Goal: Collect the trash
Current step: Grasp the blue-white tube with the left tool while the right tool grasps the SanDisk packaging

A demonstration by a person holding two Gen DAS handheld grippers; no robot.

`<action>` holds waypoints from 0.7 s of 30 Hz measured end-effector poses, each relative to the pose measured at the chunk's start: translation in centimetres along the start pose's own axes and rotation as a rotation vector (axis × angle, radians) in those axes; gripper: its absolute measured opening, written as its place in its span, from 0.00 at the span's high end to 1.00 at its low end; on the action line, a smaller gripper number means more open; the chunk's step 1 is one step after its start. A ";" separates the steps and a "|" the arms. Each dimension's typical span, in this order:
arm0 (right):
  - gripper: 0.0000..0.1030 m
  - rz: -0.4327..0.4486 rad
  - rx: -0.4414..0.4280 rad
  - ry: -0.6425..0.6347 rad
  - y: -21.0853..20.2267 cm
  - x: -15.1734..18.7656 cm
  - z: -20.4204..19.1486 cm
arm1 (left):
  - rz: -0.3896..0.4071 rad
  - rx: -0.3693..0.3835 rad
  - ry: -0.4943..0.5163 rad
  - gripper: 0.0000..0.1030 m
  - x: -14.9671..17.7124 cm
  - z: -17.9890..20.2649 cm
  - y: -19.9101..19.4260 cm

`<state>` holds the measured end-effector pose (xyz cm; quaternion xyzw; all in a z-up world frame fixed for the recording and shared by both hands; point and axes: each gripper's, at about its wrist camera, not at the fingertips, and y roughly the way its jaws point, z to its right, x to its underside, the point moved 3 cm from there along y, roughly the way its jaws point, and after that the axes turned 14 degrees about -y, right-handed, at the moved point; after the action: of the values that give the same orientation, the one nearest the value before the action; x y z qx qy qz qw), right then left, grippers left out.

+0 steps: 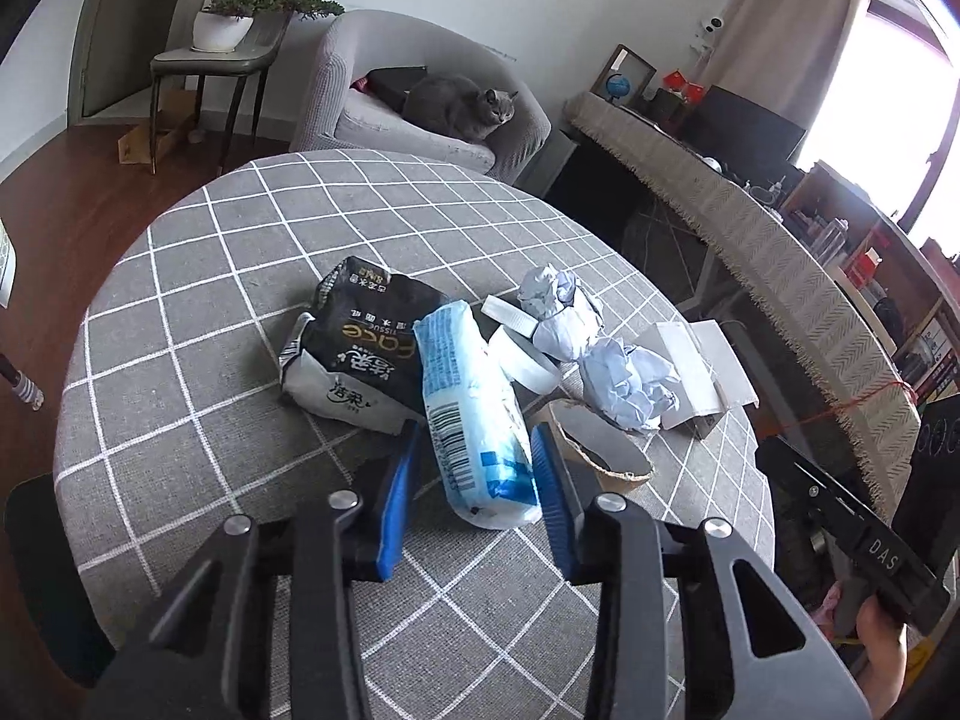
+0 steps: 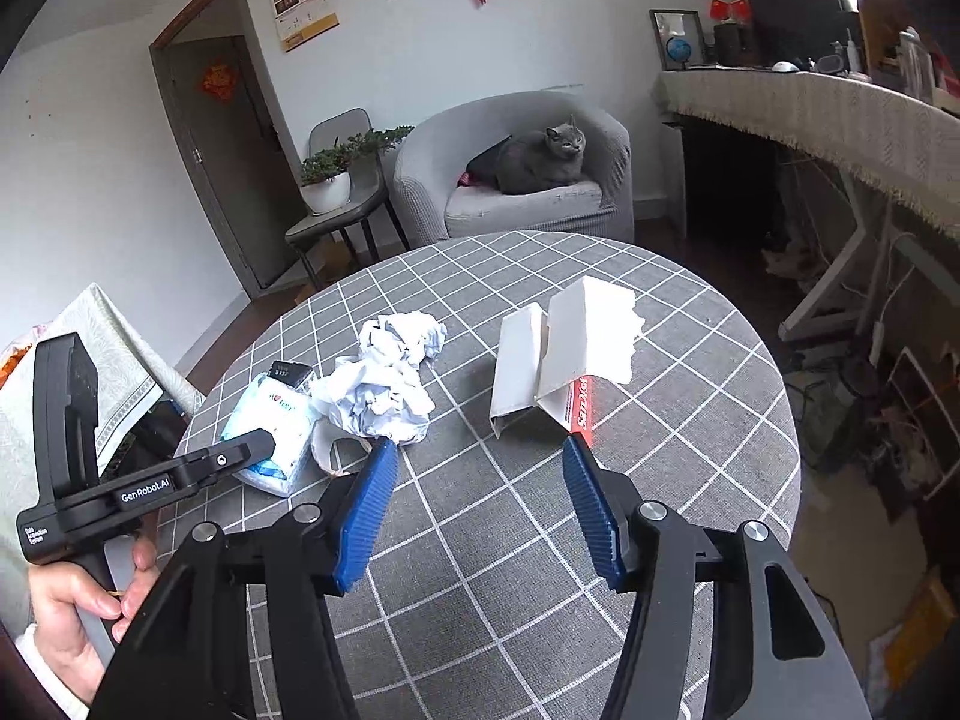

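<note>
Trash lies on a round table with a grey checked cloth (image 1: 210, 312). My left gripper (image 1: 477, 450) is open, its blue pads either side of the near end of a blue-and-white plastic tissue pack (image 1: 474, 408), apparently without squeezing it. Beside it lie a black tissue bag (image 1: 354, 348), white tape rolls (image 1: 522, 354), two crumpled paper balls (image 1: 624, 384) and a brown paper cup (image 1: 600, 444). My right gripper (image 2: 480, 456) is open and empty, low over the cloth (image 2: 480, 540), just short of an opened white carton (image 2: 564, 348) and the crumpled paper (image 2: 384, 390).
A grey cat (image 2: 540, 156) sits on a grey armchair (image 2: 516, 180) beyond the table. A chair holding a potted plant (image 2: 327, 180) stands left of it. A long cloth-covered desk (image 2: 840, 132) with clutter runs along the right.
</note>
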<state>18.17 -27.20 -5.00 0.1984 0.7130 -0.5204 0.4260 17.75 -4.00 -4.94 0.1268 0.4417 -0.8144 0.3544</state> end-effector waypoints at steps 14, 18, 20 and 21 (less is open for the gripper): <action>0.53 -0.008 0.008 0.083 1.6 -0.8 2.0 | 0.064 0.051 0.147 0.86 0.5 2.1 -2.3; 0.58 -0.012 0.008 0.128 2.4 -0.8 2.4 | 0.069 0.067 0.167 0.86 0.6 2.2 -2.6; 0.60 -0.012 0.014 0.129 2.8 -1.0 2.5 | 0.071 0.068 0.166 0.86 0.4 2.0 -2.8; 0.61 -0.014 0.020 0.130 3.0 -1.1 2.5 | 0.070 0.070 0.164 0.86 0.3 1.8 -2.9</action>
<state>21.99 -28.21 -6.01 0.2313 0.7352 -0.5165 0.3731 15.69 -4.57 -2.21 0.2209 0.4357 -0.8034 0.3406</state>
